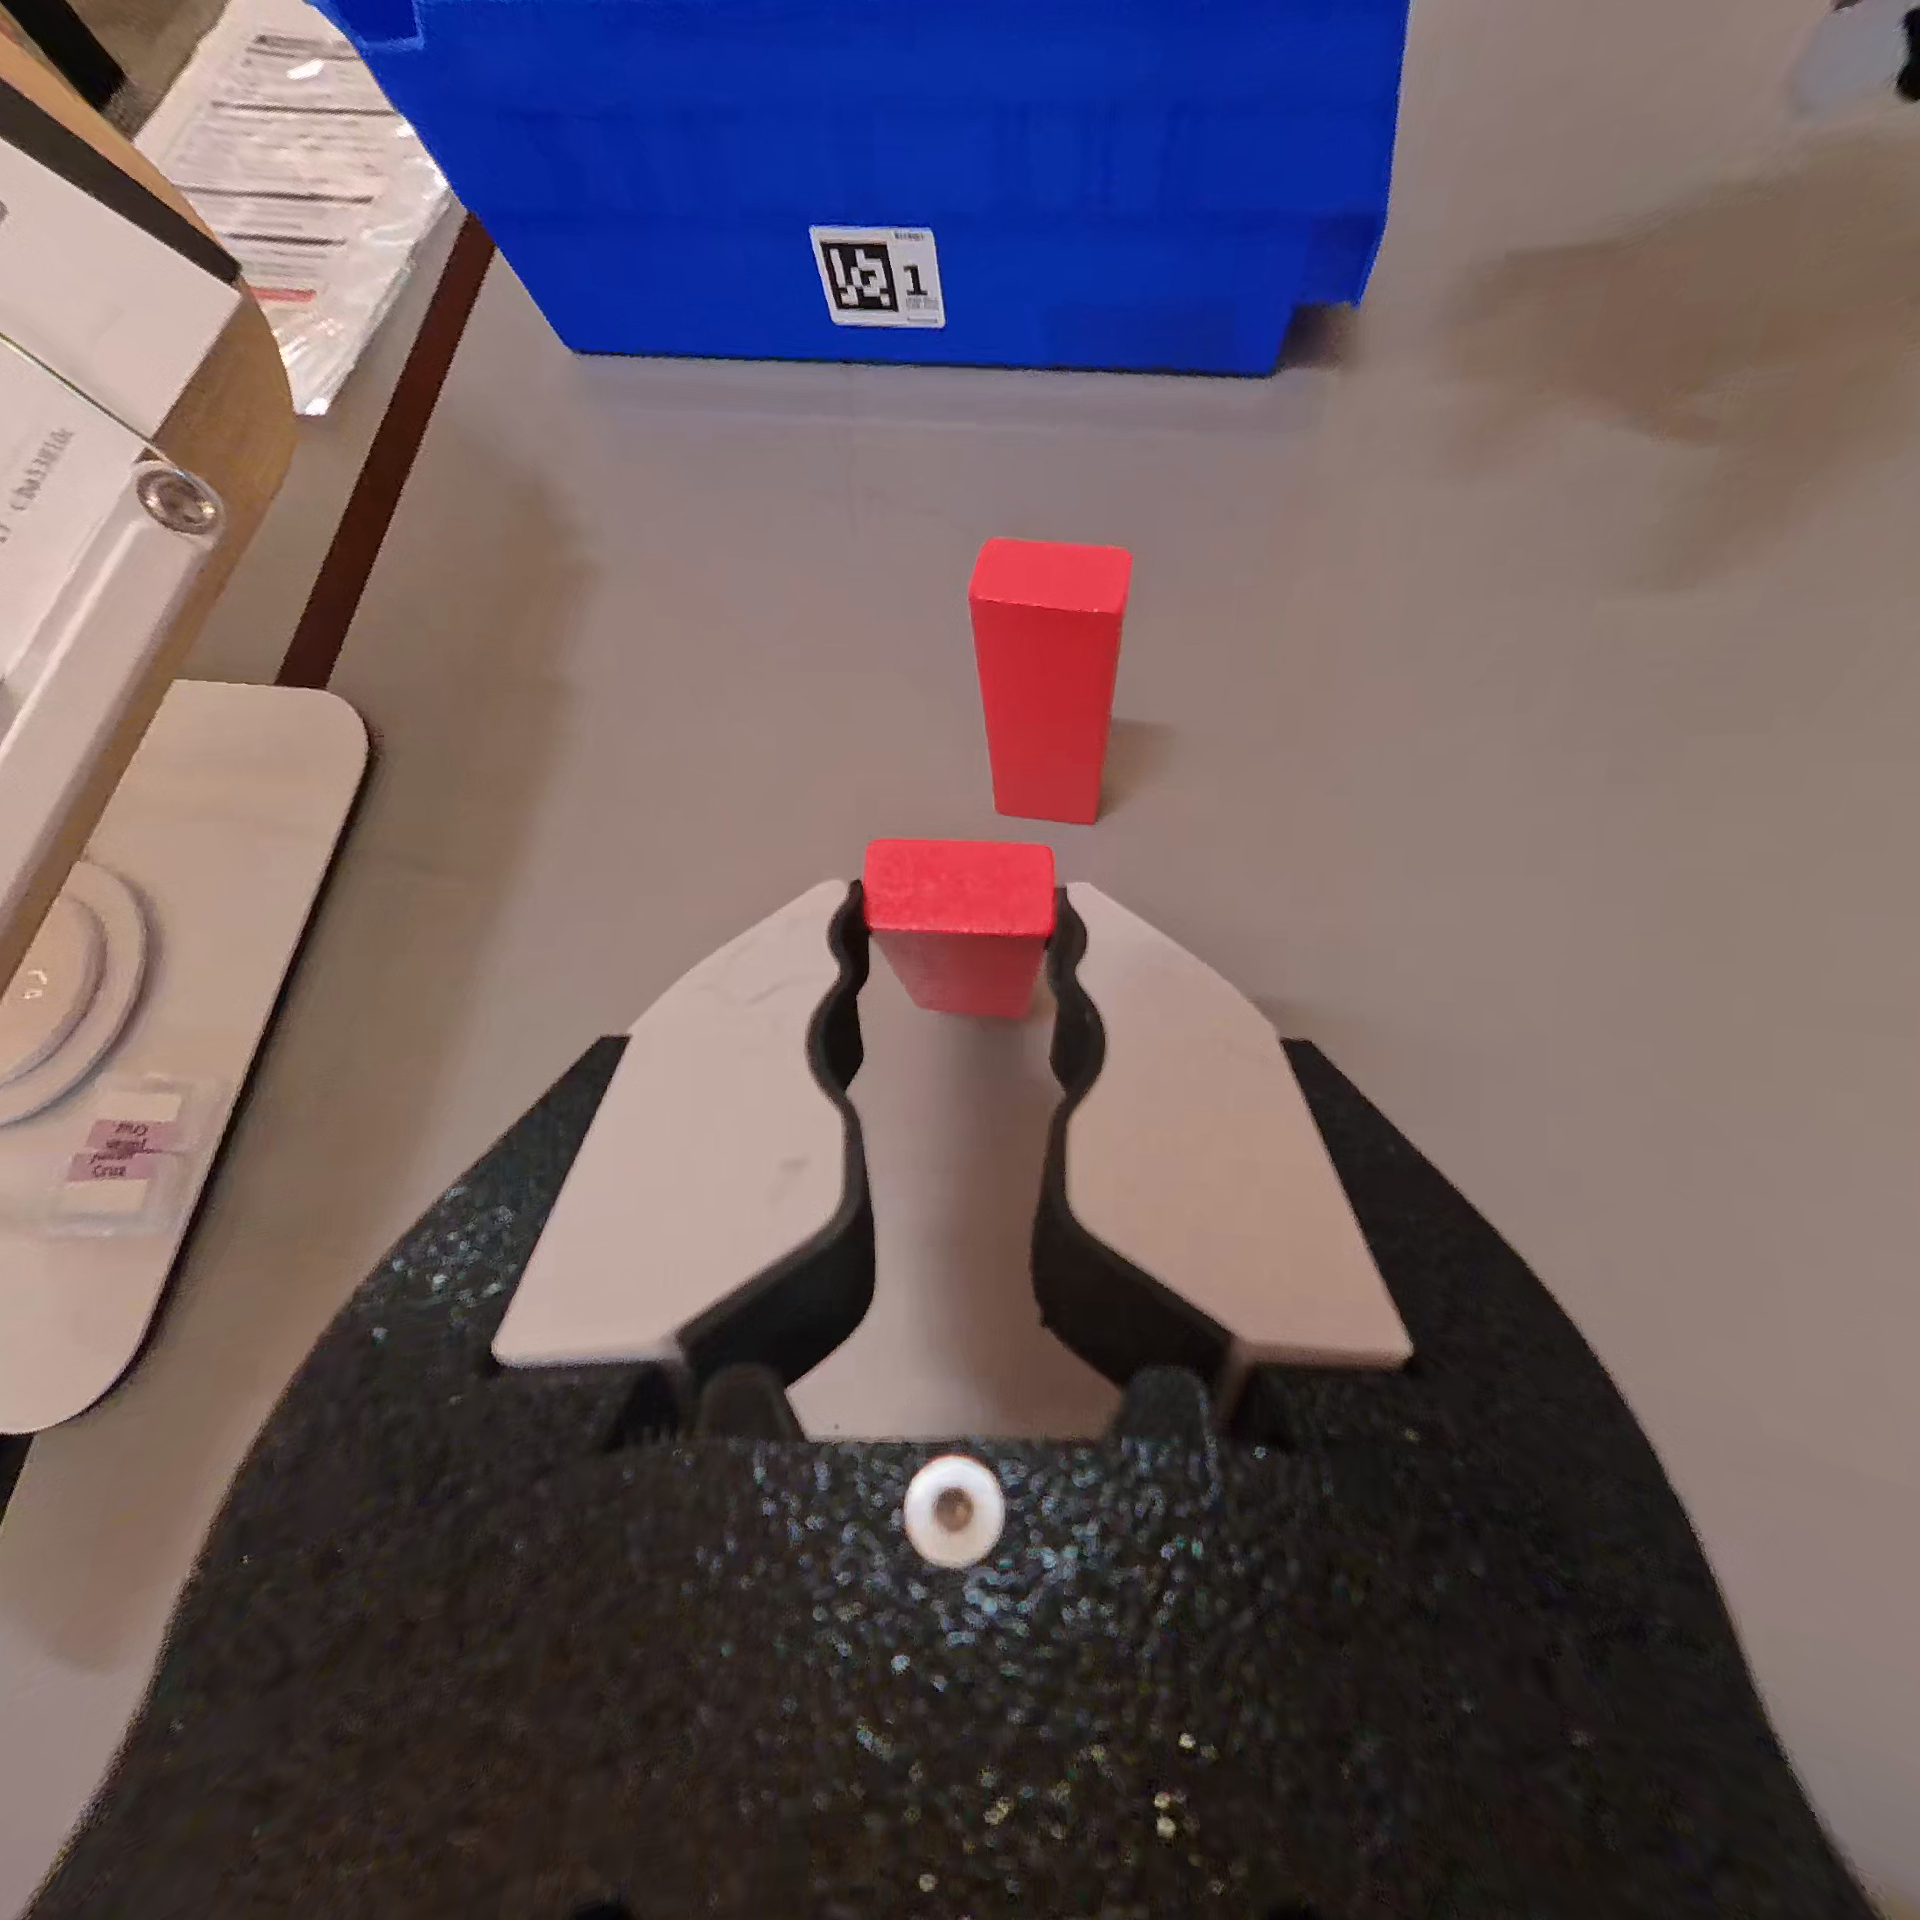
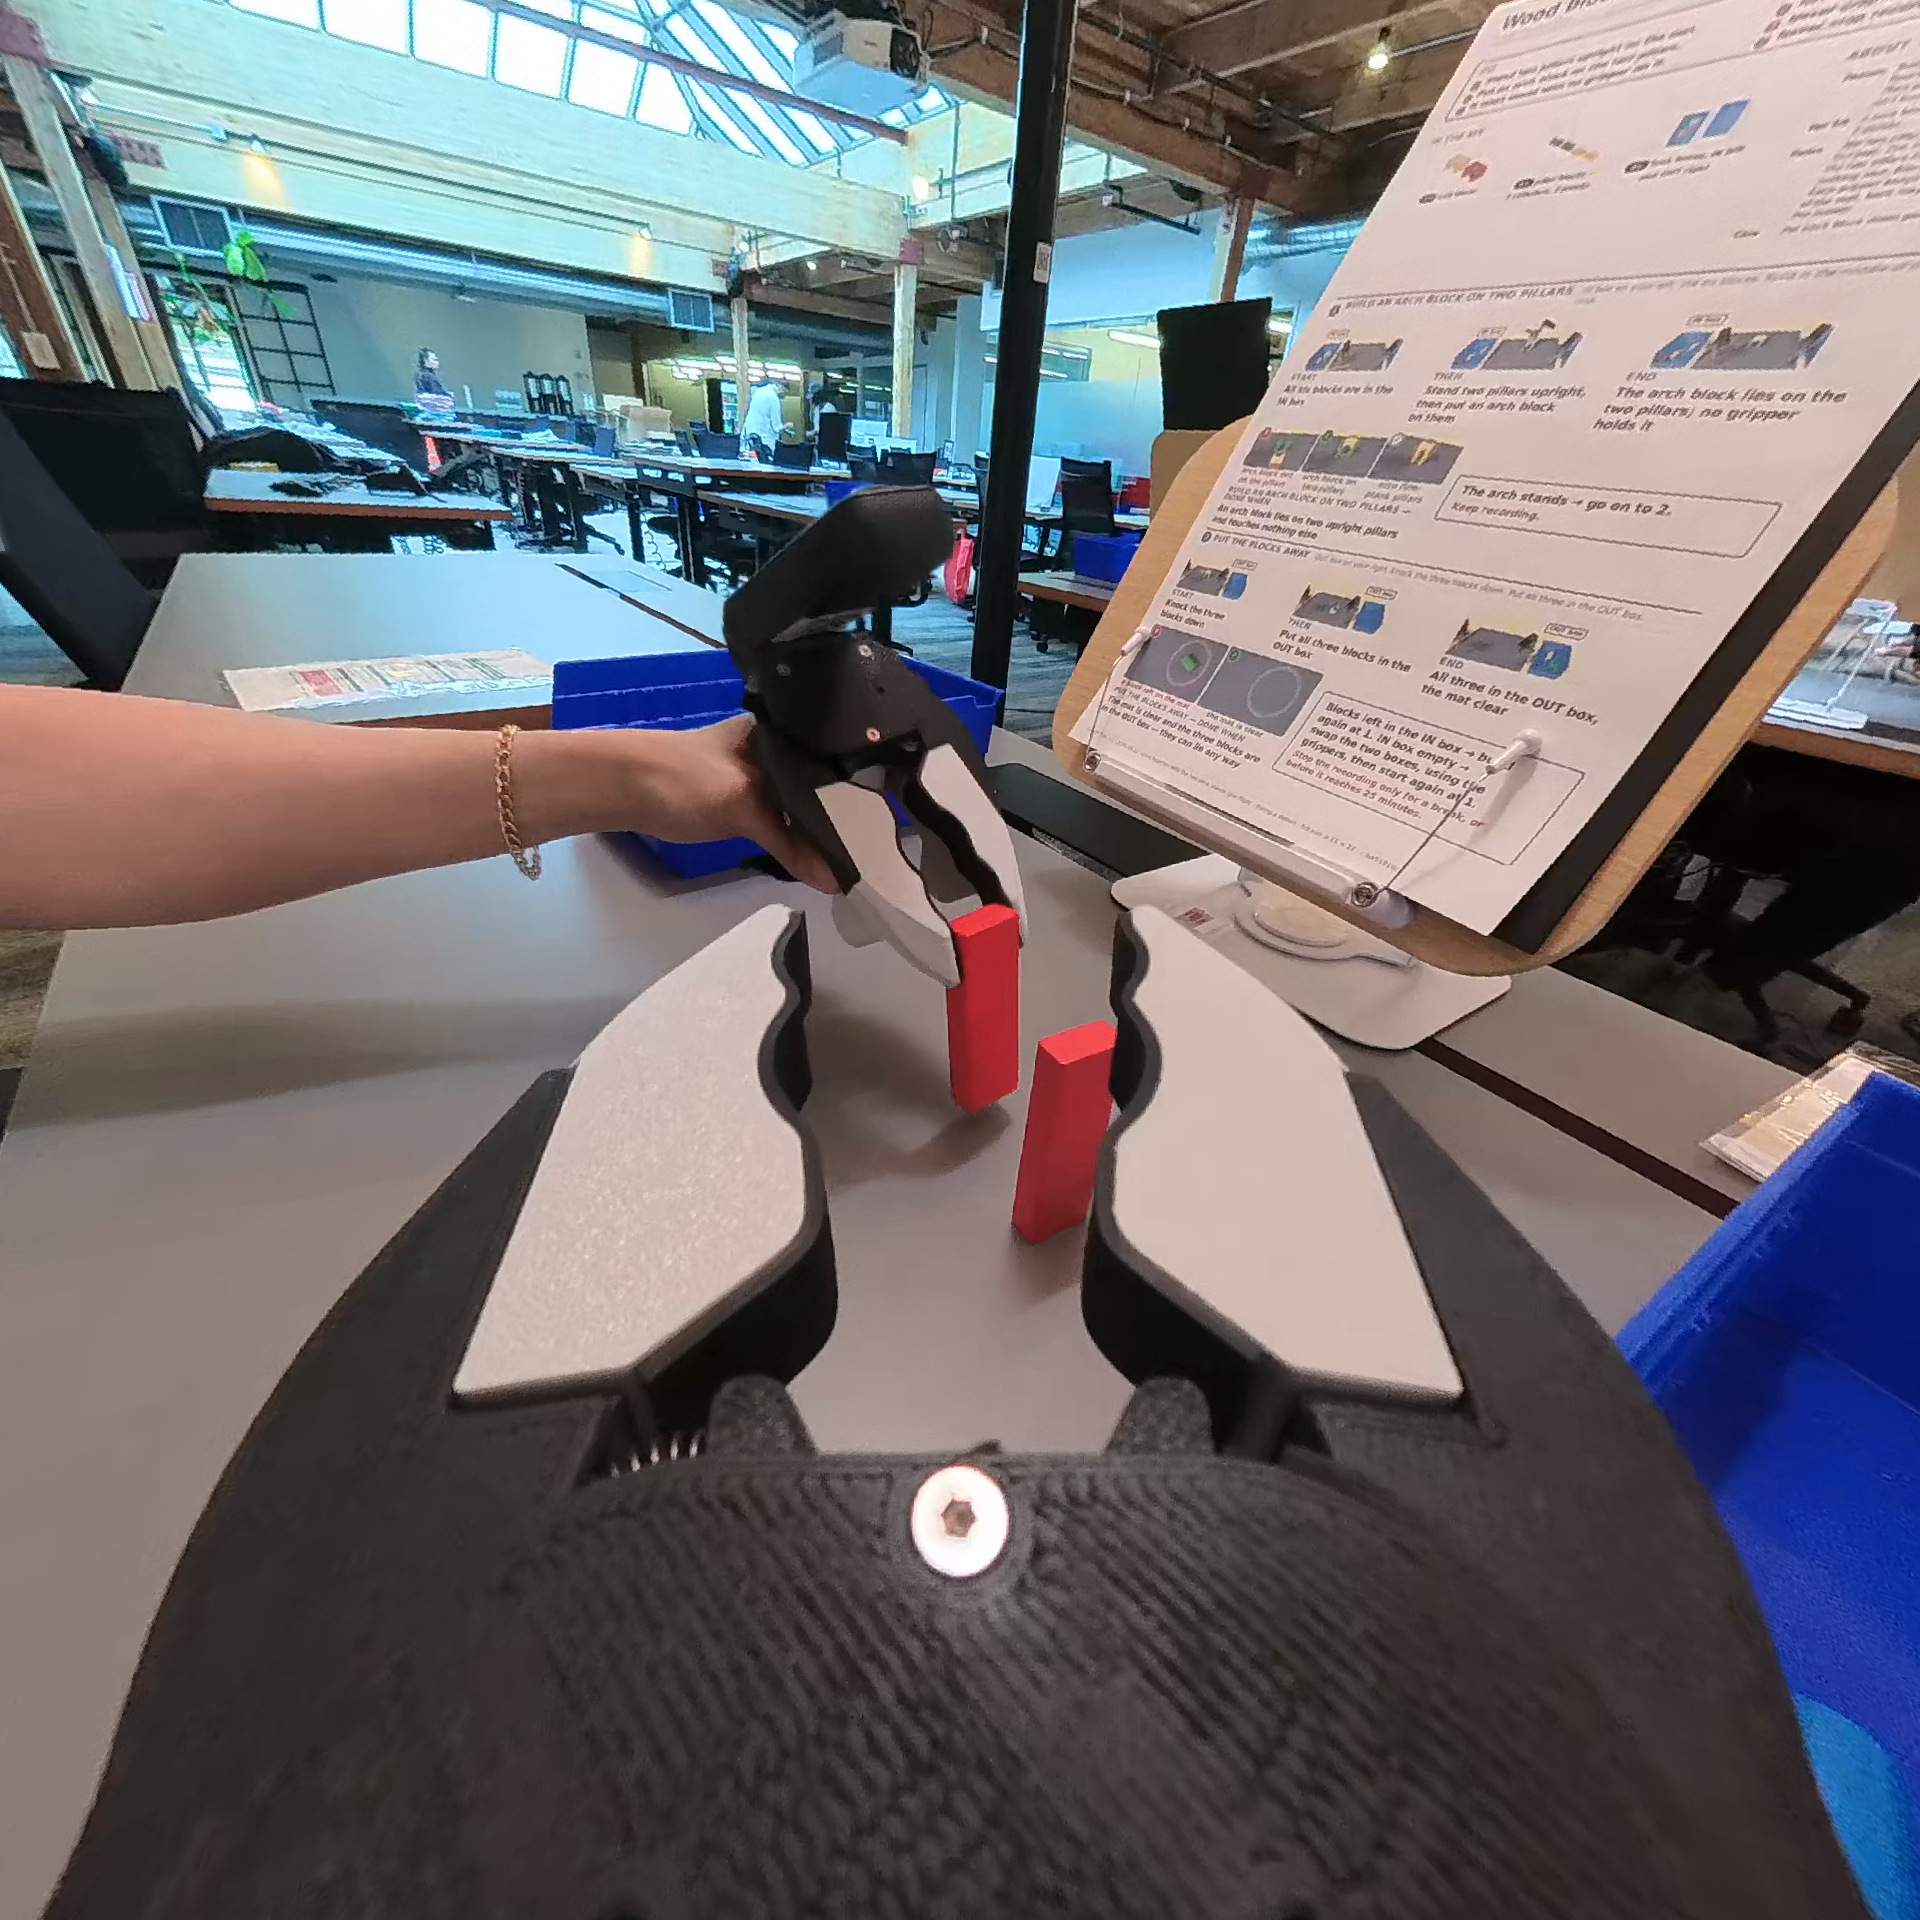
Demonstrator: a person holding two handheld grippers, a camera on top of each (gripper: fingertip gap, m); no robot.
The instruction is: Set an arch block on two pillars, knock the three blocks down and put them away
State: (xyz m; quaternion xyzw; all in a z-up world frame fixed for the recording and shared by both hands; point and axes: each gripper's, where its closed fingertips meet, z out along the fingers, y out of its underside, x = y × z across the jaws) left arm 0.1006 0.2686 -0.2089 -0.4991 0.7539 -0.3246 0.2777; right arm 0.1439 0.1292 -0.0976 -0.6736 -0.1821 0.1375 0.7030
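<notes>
Left wrist view: the left gripper point(image 1: 958, 902) is pinching the top of a red block point(image 1: 961, 930) between its fingertips, the block hanging upright over the grey table point(image 1: 1455, 727). A second block point(image 1: 1044, 681) is standing upright just beyond it, apart from it. A blue bin point(image 1: 883, 156) with a marker tag is sitting farther back.

Right wrist view: the right gripper point(image 2: 958, 940) is standing spread, holding nothing. The second block point(image 2: 1062, 1132) is standing between its fingers, close to the right one; contact cannot be told. The left gripper point(image 2: 985, 940), in a person's hand point(image 2: 727, 795), is gripping the held block point(image 2: 982, 1013), slightly tilted. An instruction board point(image 2: 1507, 520) is standing at right.
</notes>
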